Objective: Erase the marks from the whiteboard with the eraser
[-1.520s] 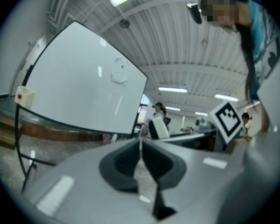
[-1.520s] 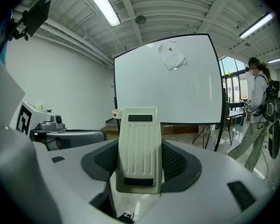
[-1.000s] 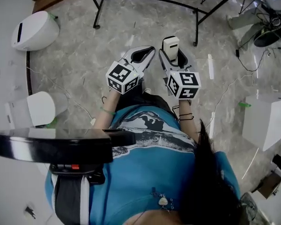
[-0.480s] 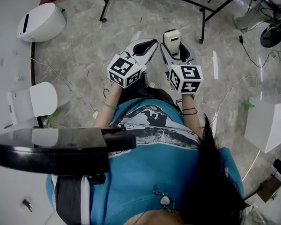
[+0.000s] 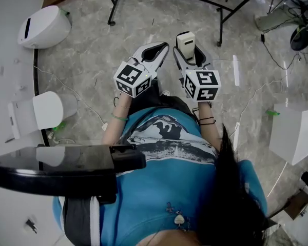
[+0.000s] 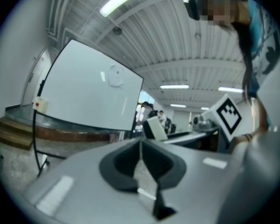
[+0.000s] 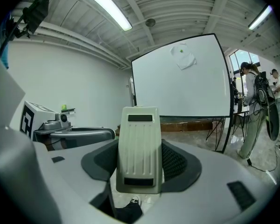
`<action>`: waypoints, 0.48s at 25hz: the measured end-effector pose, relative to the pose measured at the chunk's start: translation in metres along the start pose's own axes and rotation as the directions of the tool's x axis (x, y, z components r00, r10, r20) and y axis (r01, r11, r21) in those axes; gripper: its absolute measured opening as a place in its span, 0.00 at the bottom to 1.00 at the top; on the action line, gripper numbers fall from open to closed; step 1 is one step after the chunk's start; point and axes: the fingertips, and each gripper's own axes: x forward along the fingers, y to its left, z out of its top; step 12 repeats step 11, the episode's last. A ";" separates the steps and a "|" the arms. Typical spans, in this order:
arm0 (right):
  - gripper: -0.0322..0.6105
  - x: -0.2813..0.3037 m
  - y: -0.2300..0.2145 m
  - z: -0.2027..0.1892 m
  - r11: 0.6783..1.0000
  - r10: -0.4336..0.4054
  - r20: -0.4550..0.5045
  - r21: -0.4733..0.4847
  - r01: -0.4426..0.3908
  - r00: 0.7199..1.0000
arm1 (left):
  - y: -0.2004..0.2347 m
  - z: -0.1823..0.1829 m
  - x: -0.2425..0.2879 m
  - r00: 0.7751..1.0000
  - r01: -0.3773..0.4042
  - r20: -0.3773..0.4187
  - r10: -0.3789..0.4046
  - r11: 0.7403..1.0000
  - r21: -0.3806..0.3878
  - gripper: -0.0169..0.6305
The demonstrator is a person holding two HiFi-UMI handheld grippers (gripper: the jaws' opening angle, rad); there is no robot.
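left hand-held gripper [image 5: 162, 46] shifted; one eraser [image 5: 186, 43]

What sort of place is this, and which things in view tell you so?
Likely a lab or workshop-style office: a big freestanding whiteboard on a black frame, strip lights on a ribbed ceiling, and a stone-patterned floor with loose cables, with people standing in the background.

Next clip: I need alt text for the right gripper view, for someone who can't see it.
The right claw is shut on a pale eraser, held upright between its jaws. Beyond it stands a black-framed whiteboard with a faint smudge near its top, and people stand at the far right.
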 end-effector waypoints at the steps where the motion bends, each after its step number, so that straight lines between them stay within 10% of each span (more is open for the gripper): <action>1: 0.46 0.000 -0.002 0.000 1.000 -0.001 0.000 0.003 0.001 1.000 | 0.000 0.000 0.001 1.000 -0.001 -0.001 0.001 1.000 0.001 0.03; 12: 0.46 -0.015 0.003 -0.025 1.000 -0.008 -0.003 0.008 0.008 1.000 | -0.018 -0.020 -0.010 1.000 0.006 -0.003 -0.006 1.000 0.010 0.03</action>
